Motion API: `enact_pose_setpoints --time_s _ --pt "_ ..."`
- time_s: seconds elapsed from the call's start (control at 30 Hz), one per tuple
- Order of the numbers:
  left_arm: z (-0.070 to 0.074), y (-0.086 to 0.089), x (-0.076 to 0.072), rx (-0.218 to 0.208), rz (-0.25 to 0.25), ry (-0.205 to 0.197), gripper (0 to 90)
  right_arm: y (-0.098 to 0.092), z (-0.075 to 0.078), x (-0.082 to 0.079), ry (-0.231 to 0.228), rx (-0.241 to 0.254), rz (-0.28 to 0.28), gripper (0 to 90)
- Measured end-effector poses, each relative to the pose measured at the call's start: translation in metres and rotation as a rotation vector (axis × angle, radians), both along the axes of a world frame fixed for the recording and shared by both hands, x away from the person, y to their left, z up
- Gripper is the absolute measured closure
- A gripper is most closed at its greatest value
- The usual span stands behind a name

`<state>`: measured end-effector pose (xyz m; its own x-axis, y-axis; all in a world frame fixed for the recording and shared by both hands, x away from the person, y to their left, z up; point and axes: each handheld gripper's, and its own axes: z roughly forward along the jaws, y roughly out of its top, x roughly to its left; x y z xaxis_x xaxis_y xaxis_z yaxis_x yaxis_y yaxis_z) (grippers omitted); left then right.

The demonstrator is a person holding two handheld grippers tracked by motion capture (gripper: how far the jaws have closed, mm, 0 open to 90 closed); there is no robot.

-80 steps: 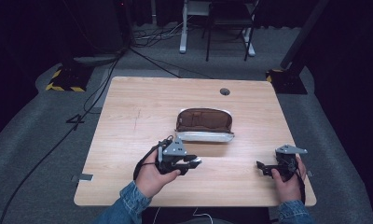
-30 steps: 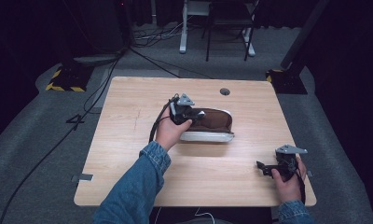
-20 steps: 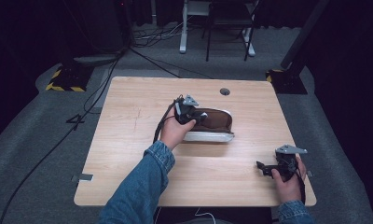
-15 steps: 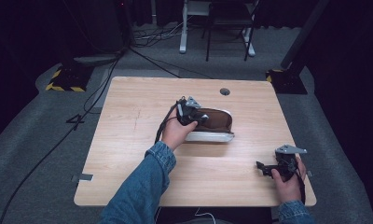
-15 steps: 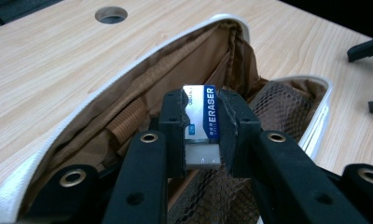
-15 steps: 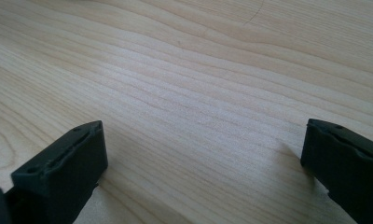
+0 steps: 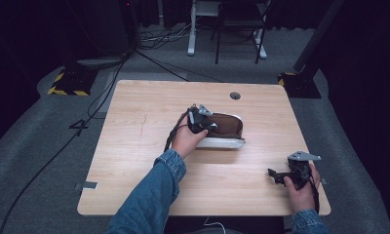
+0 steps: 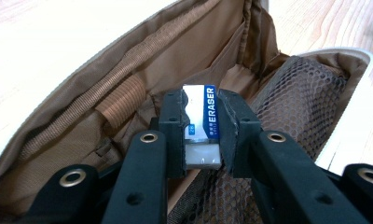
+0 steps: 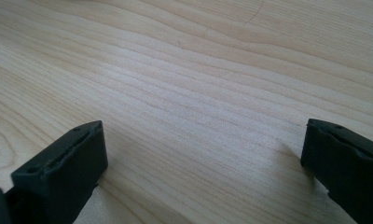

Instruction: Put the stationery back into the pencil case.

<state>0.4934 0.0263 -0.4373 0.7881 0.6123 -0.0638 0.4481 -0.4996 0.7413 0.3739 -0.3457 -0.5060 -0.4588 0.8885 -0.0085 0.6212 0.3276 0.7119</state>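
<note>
Now, from the bench's [image 7: 134, 146] left edge inward, we see bare wood until near its middle, where our left gripper [image 7: 201, 120] sits over the left end of the open pencil case [image 7: 227, 131]. From above, the hand [image 7: 187, 140] and the gripper body cover that end of the case, so we cannot make out the jaw tips there. In the left gripper view the left gripper [image 8: 202, 130] has its jaws clamped on a white eraser [image 8: 201, 123] with a blue printed sleeve, held just above the brown lining of the pencil case [image 8: 105, 93]. The eraser's lower part is tucked behind the pads, and small print beside the word ERASER is too fine to read. Brown mesh fills the case's right half, and its pocket depths are lost in folds. Farther right, near the bench's front right corner, our right gripper [image 7: 293, 174] rests in the right hand [image 7: 302, 187]. In the right gripper view the right gripper [image 9: 203, 154] has its jaws wide apart over bare bench [image 9: 198, 70], both cut off by the frame.
</note>
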Motion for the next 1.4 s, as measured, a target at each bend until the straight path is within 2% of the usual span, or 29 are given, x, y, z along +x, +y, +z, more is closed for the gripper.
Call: enact_pose_setpoints --time_s 0.23,0.3,0.33,0.4,0.57,0.73,1.13,1.4 --pt "-0.002 -0.002 0.001 0.003 -0.003 -0.005 71.5 0.000 0.000 0.000 -0.001 0.000 -0.001 0.8" --pt "-0.004 -0.004 0.001 -0.031 0.009 -0.027 54.3 0.000 0.000 0.000 -0.001 0.000 0.000 0.7" --pt "-0.004 -0.004 0.001 -0.035 0.008 -0.039 47.2 0.000 0.000 0.000 -0.003 -0.002 0.002 0.7" --pt "-0.001 -0.005 -0.001 -0.044 0.013 -0.051 39.5 0.000 0.000 0.000 0.000 -0.001 0.004 0.7" --pt "0.010 -0.003 -0.007 -0.052 0.003 -0.087 37.6 0.000 0.000 0.000 0.000 0.000 0.002 0.7" --pt "0.018 -0.002 -0.015 -0.070 -0.003 -0.107 36.5 0.000 0.000 0.000 -0.001 0.000 0.002 0.7" --pt "0.050 0.023 -0.055 -0.111 -0.001 -0.148 34.2 0.000 0.000 0.001 0.001 0.001 0.012 0.4" --pt "0.063 0.045 -0.085 -0.120 0.013 -0.157 32.5 0.000 0.000 0.001 0.002 0.000 0.014 0.3"
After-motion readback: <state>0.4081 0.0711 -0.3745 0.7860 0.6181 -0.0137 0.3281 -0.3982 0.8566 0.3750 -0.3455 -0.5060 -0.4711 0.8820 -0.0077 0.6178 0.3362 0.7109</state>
